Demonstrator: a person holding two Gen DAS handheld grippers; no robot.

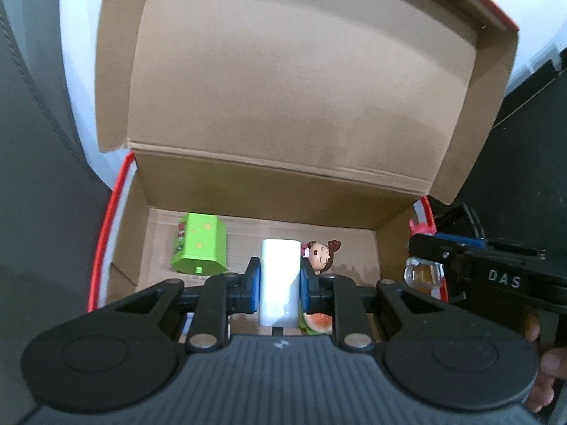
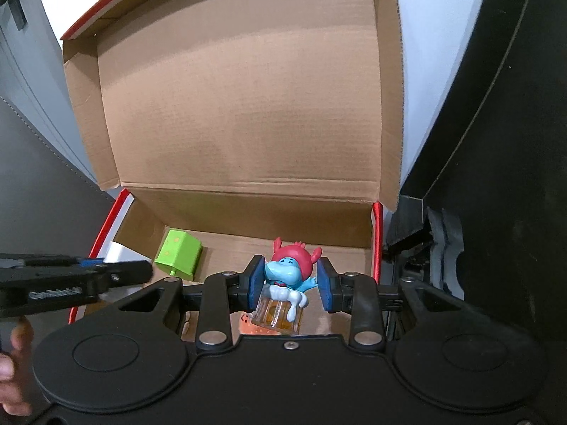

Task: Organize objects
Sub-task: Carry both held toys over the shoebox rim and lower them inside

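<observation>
Two loads hang over the open cardboard box (image 2: 248,212): the left gripper (image 1: 280,279) clamps a white cylinder (image 1: 279,276), the right gripper (image 2: 292,283) a blue figurine on a beer mug (image 2: 283,294). Best lower each onto bare floor, clear of the green toy house (image 1: 200,244) and girl figurine (image 1: 320,253), before releasing. "DAS" reads on the right gripper's side.

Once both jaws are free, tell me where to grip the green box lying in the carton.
Grip the green box across its two flat side faces, coming from above. It lies tipped on the carton floor with open space around it; avoid the small peg at its near end.
</observation>
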